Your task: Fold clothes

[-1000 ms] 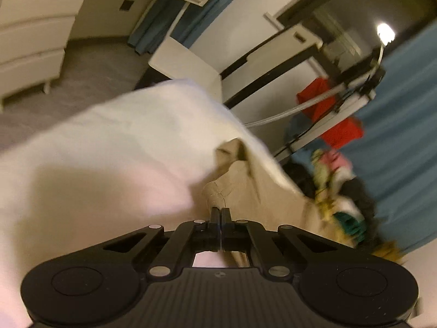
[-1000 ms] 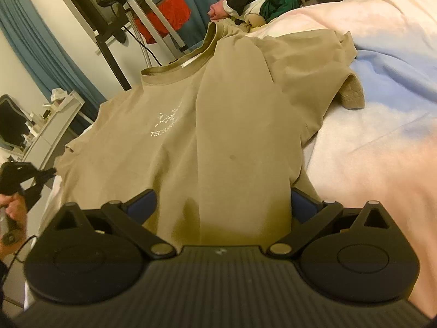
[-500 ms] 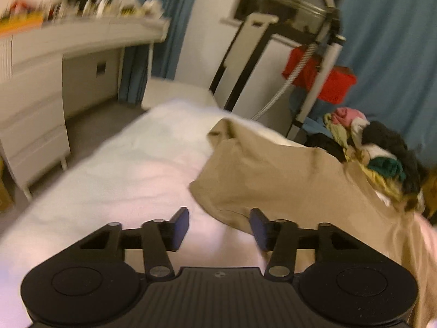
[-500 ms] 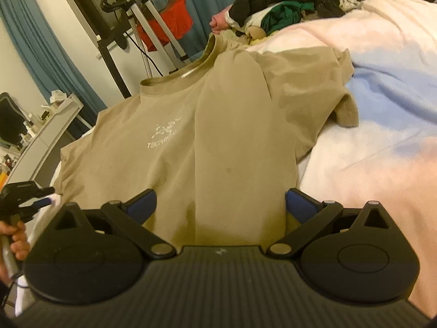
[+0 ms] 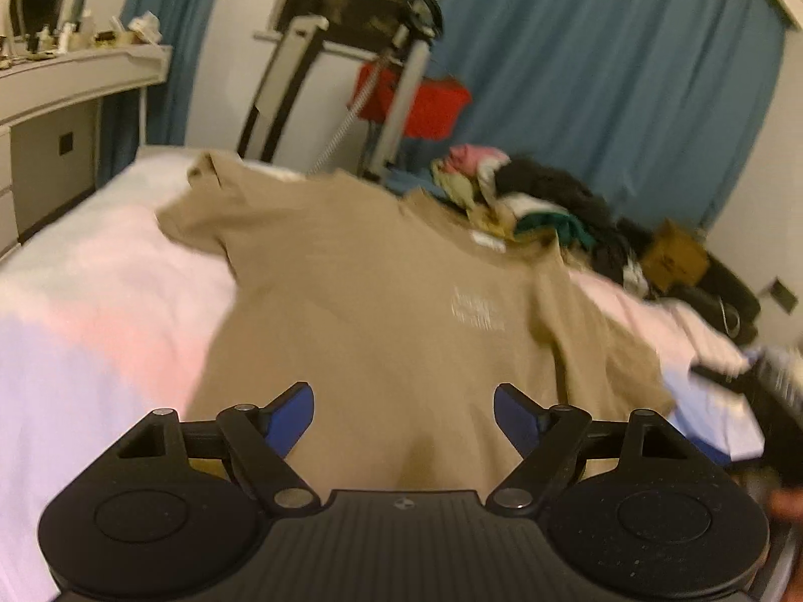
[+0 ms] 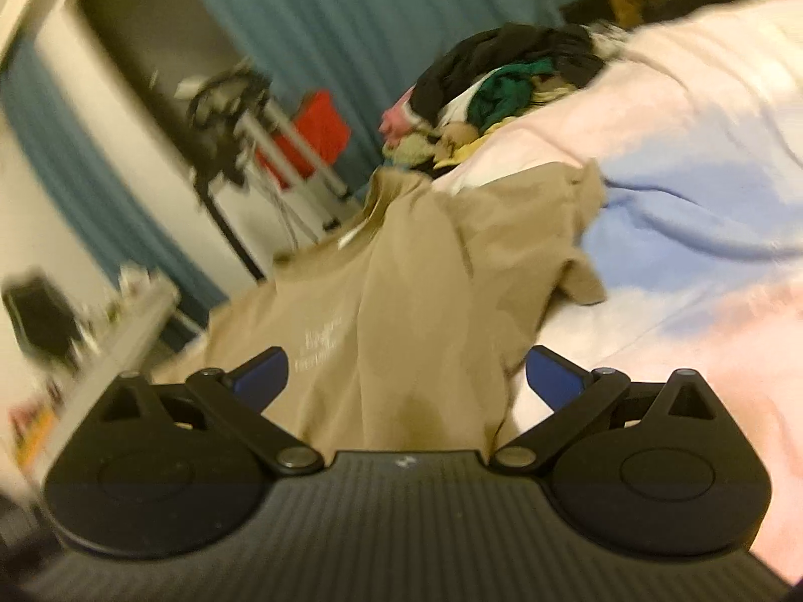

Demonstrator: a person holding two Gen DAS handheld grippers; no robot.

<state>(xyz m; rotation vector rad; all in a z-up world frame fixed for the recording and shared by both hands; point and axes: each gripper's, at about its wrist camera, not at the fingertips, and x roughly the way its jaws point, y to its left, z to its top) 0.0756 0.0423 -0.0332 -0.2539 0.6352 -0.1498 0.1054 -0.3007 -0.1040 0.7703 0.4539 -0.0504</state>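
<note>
I have both tools wide open and holding nothing: the left tool (image 5: 404, 414) and the right tool (image 6: 406, 376) each hang just above the near hem of the tan T-shirt (image 5: 381, 301), jaws spread with cloth showing between them.

The T-shirt lies on the bed (image 5: 100, 301), chest print up, collar toward the far edge. In the left wrist view its left sleeve (image 5: 201, 200) is spread out flat on the bedding; the right sleeve (image 6: 577, 231) is bunched and partly turned in, and a long crease runs down the body in the right wrist view. I judge the shirt laid out but not folded: no side is brought across, no hem brought up to the collar. What is left, then, is the whole folding of this shirt.

Beyond the collar sits a pile of mixed clothes (image 6: 502, 80), unfolded as far as I can tell through the blur.
</note>
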